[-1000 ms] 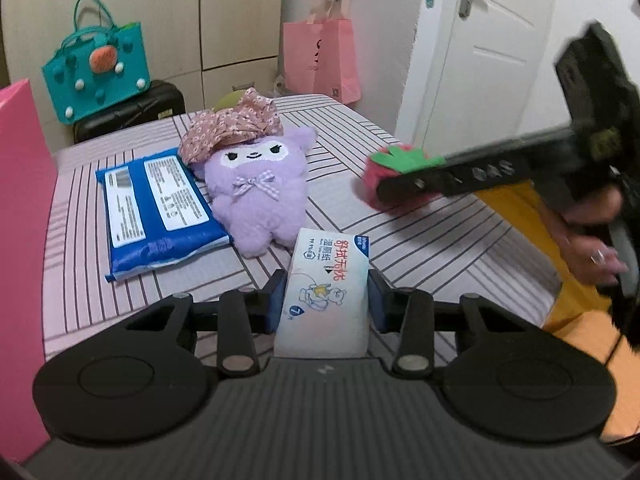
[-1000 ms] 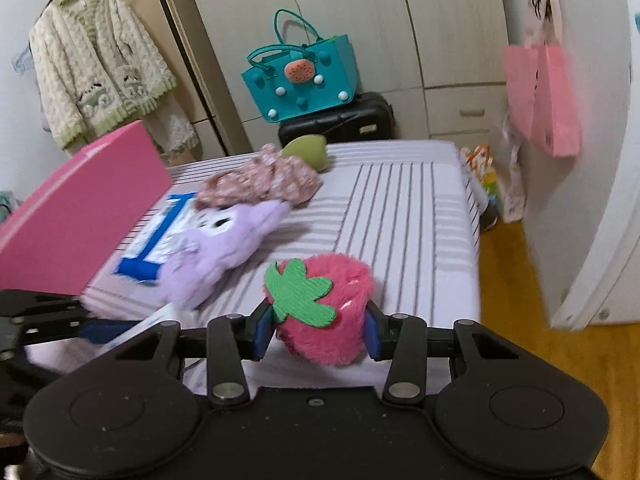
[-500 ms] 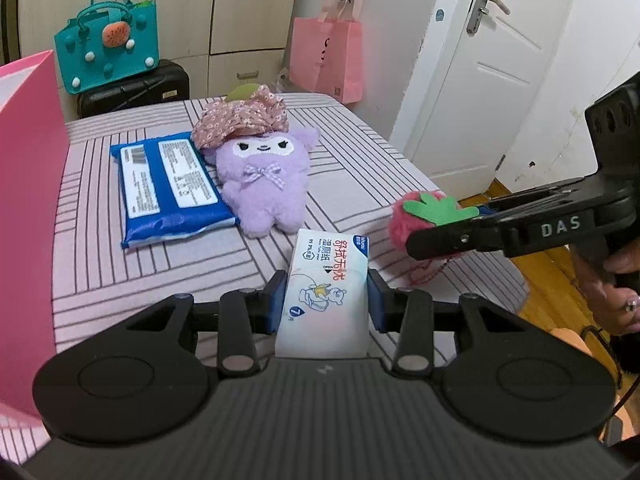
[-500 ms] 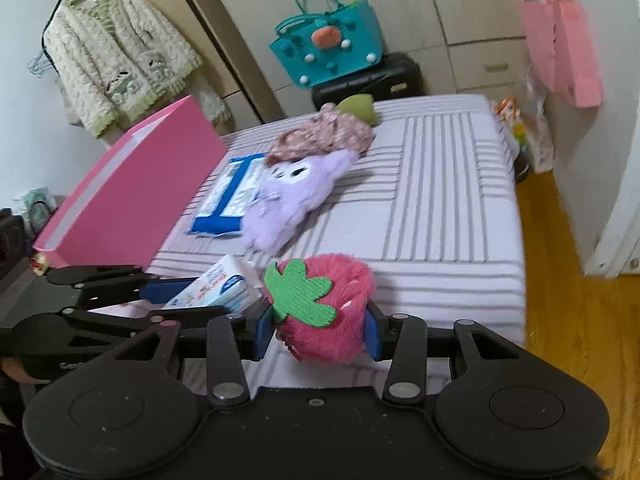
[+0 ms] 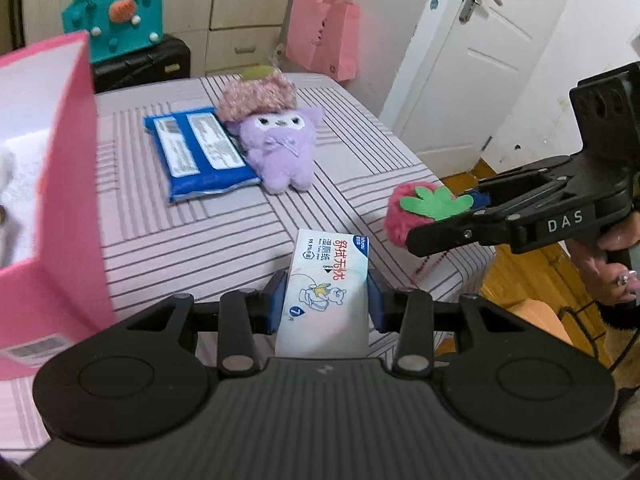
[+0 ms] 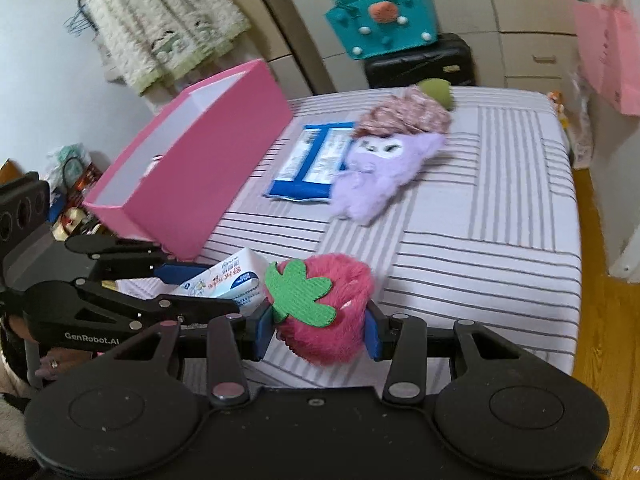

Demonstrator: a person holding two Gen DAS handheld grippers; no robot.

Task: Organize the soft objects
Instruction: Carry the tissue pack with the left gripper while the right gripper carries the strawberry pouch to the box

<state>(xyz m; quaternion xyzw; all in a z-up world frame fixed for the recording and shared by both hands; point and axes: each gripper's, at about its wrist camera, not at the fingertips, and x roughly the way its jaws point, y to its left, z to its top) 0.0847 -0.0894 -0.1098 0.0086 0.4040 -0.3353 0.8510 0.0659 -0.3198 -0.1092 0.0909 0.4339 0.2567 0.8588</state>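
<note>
"DAS"-marked right claw (image 6: 316, 330) gripping strawberry plush (image 6: 324, 312); "GenRobot.AI" left claw (image 5: 326, 300) clamping wipes pack (image 5: 326, 280).

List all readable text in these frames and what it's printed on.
"DAS": side of the right hand-held gripper, which grips the pink fuzzy strawberry plush.
"GenRobot.AI": side of the left hand-held gripper.
"7": small white wet-wipe pack in the left hand-held gripper; its red Chinese characters are too distorted to read reliably.
Blue flat wipes package: label print too small.
Pink rectangular box: sticker blurred.
</note>
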